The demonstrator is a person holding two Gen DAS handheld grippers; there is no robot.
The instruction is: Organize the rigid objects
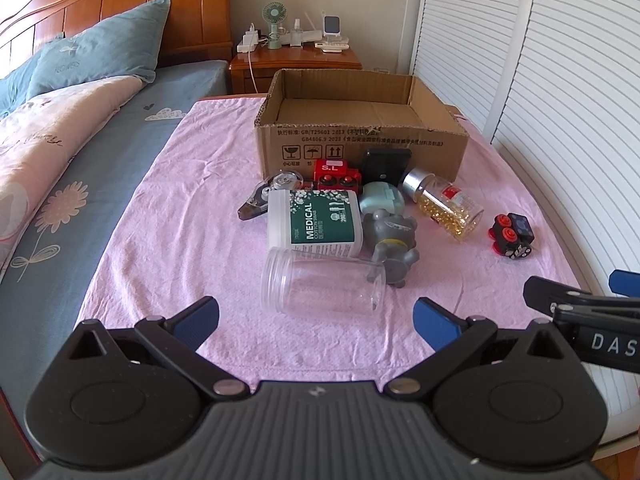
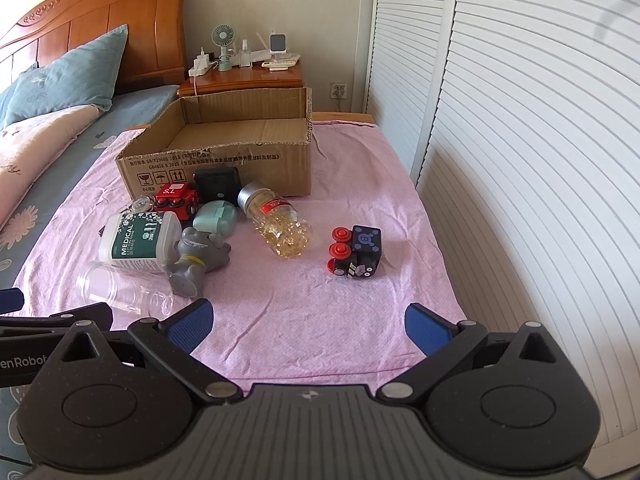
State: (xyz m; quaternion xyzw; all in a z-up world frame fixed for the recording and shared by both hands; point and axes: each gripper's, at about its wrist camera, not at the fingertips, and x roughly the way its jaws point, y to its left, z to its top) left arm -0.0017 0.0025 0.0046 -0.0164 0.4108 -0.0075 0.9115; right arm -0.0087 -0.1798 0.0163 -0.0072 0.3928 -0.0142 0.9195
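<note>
Jaws of left gripper and right gripper stood wide, empty, above pink cloth. Clear jar, pill bottle and black toy train lay before cardboard box.

Both views are bright with soft daylight, and colours read clean. The louvred doors at three o'clock are close to washed out, their slats bowing hard into curves toward the rim. Dark vignette corners show at one o'clock in each frame. The pink cloth is evenly lit; the black toy car casts a faint, short shadow toward three o'clock. The clear jar carries small pale glints. Focus holds well mid-frame, while the bedside clutter at twelve o'clock looks soft.
</note>
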